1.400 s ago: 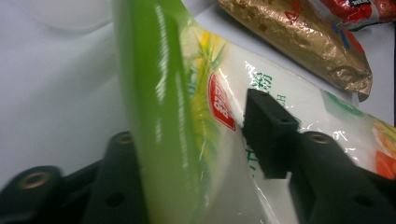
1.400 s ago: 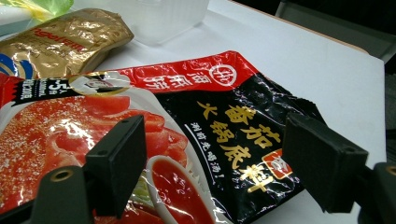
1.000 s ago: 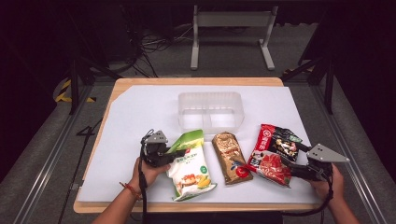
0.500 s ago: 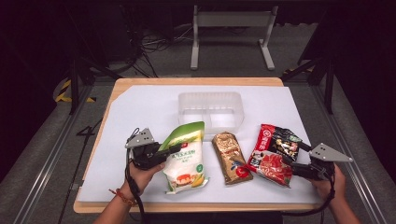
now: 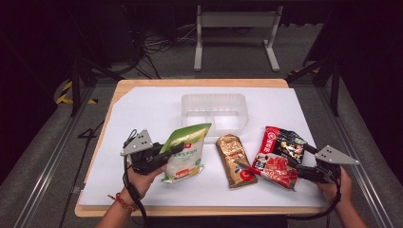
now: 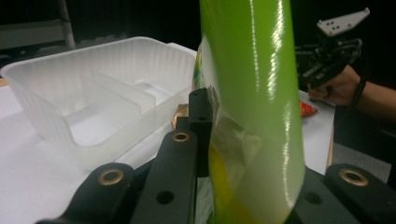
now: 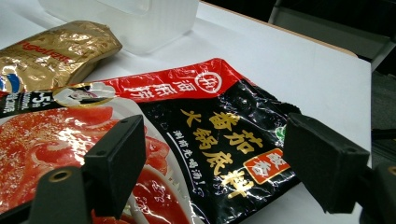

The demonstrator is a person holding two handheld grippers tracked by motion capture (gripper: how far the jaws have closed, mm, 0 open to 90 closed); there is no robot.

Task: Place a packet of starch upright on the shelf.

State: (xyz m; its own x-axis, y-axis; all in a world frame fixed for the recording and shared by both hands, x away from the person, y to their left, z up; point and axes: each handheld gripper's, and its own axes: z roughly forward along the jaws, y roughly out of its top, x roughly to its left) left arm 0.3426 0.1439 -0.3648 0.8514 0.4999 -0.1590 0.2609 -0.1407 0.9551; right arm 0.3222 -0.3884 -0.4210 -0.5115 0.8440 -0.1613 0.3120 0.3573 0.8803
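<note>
White paper covers the surface (image 5: 142, 102). Left tongs (image 5: 172, 151) pinch a green snack bag (image 5: 186, 151) just short of a clear tray (image 5: 215, 110) toward the far edge. Right tongs (image 5: 297, 168) sit spread around a red packet (image 5: 276, 151) near the right front corner.

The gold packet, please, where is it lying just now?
In the high view the gold packet lies flat between the green bag and the red packet, below the clear tray.
</note>
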